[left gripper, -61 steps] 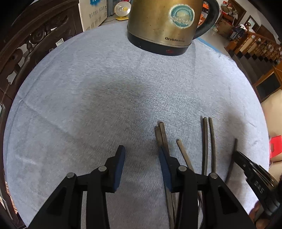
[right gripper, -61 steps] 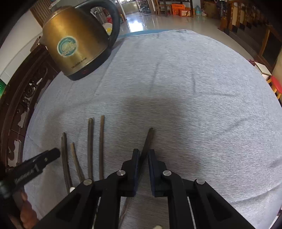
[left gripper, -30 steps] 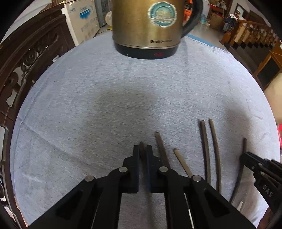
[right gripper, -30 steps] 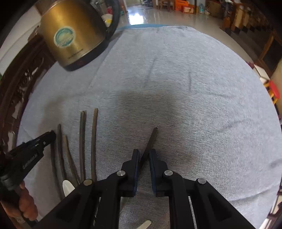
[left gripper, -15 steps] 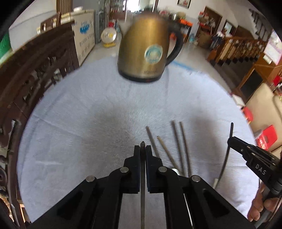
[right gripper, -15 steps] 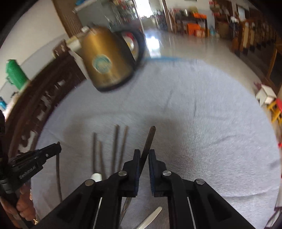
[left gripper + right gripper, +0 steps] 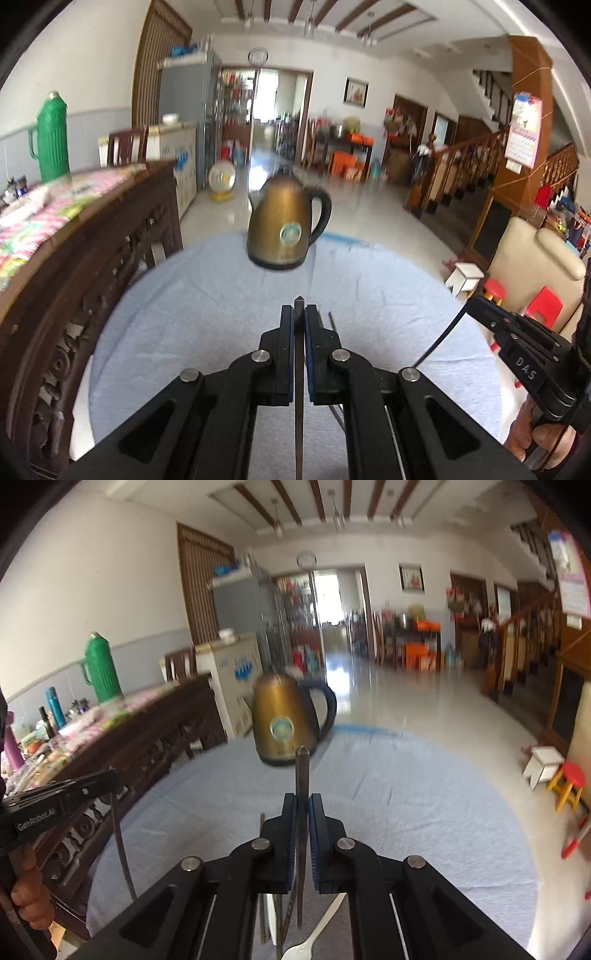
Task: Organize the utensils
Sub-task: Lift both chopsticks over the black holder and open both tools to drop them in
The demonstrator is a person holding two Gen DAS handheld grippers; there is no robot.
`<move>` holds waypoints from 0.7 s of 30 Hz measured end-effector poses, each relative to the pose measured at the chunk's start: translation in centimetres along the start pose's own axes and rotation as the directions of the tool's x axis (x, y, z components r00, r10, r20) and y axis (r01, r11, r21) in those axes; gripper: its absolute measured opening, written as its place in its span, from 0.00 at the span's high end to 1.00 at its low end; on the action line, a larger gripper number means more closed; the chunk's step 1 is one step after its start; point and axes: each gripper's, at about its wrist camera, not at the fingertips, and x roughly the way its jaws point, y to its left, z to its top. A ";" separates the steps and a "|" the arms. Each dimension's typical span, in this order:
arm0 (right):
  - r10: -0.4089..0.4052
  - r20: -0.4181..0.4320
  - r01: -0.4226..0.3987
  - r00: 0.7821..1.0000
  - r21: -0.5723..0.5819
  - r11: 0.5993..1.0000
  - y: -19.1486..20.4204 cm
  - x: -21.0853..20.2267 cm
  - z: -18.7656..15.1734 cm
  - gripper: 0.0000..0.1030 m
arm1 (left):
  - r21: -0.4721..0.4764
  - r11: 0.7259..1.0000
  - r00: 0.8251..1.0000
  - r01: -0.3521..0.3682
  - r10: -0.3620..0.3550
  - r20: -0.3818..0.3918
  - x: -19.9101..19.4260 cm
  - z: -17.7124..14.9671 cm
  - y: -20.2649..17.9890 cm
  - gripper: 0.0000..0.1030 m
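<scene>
Gripping one dark chopstick apiece, the two grippers hung above the grey tablecloth point(image 7: 207, 306), on the near side of the brass kettle point(image 7: 282, 225). The left gripper point(image 7: 299, 325) was clenched on its chopstick point(image 7: 299, 406), whose tip barely cleared the pads; the right gripper point(image 7: 302, 812) was clamped on a second chopstick point(image 7: 302, 771) that reached well past its pads toward the kettle. Below the right gripper, nearer than the kettle, more chopsticks point(image 7: 263, 867) and a white spoon point(image 7: 314, 938) lay on the cloth.

Both sticks were thin, smooth and pinched at a single spot, so either could likely have swung or slid out if tilted or jolted. A dropped stick would probably have landed across those lying below and scattered them. The two tools also hung near each other on the same side of the kettle, and a careless crossing could have knocked stick against stick. The long end ahead of the right gripper might have struck the kettle if pushed forward.
</scene>
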 end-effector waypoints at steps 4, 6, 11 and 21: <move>0.030 0.104 -0.029 0.994 -0.007 1.000 1.2 -6.2 0.9 0.93 | 0.000 1.000 0.996 0.017 -0.017 0.087 -4.4 0.5 -0.7 0.95; 0.048 0.138 -0.046 0.989 -0.017 0.999 1.8 -8.7 1.3 0.93 | 0.004 1.000 0.991 0.029 -0.029 0.132 -6.6 0.9 -1.2 0.95; 0.107 0.180 -0.099 0.978 -0.053 0.994 3.2 -14.0 1.4 0.93 | 0.004 0.997 0.967 0.073 -0.071 0.243 -11.5 1.5 -2.3 0.95; 0.170 0.086 -0.162 0.982 -0.094 0.982 6.0 -17.4 -1.4 0.93 | -0.020 0.991 0.938 0.135 -0.121 0.325 -12.6 -1.8 -3.6 0.95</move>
